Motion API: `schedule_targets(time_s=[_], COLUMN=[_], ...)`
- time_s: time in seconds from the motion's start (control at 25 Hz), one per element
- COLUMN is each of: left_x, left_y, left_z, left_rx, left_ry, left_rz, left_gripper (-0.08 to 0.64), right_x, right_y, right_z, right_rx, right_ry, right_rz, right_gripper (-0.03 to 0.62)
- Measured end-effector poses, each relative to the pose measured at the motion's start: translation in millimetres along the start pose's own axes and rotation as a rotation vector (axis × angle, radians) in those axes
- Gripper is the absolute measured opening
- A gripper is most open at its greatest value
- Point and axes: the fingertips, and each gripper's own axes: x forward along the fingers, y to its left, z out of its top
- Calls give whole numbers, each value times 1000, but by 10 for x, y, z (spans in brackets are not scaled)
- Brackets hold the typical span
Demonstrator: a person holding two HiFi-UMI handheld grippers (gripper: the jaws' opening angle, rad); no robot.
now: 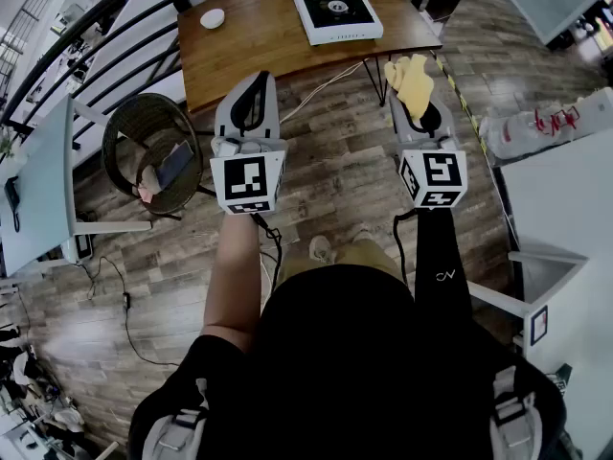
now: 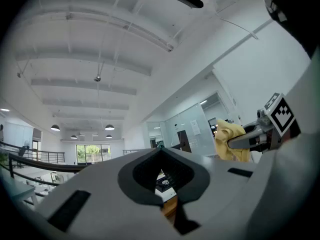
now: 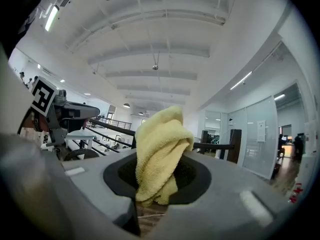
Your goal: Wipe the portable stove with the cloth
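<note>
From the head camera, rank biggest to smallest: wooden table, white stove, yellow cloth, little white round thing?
1. brown wooden table
2. white square portable stove
3. crumpled yellow cloth (nearer the camera, so unsure)
4. small white round object

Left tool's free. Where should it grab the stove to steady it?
Likely pinch the stove at its near left corner, coming from the front edge of the table. It lies flat and low; that keeps the top clear for the cloth.

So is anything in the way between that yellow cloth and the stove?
Nothing visible does. The right gripper holds the cloth short of the table, and only bare wood lies before the stove. The small white object lies far off to the left.
</note>
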Motion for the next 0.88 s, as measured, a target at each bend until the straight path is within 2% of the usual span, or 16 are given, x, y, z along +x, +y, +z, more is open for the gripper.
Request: schedule_targets(time_s=[0.24, 0.52, 0.68, 0.88], left_x=[-32, 21, 112, 421], left_y=[-14, -75, -71, -79], left_z=[-11, -6, -94, -183], left_rx=[-8, -17, -23, -17], left_ry=[-3, 2, 19, 30], left_rz=[-7, -28, -38, -42], left_gripper=[6, 6, 6, 6], right_x=[-31, -47, 76, 376], right_y=[111, -10, -37, -200], right_z=[-31, -34, -125, -247], right_rx=[-36, -2, -39, -15], right_ry=[8, -1, 21, 33], right_rz=[39, 11, 9, 23], right_gripper=[107, 107, 109, 109])
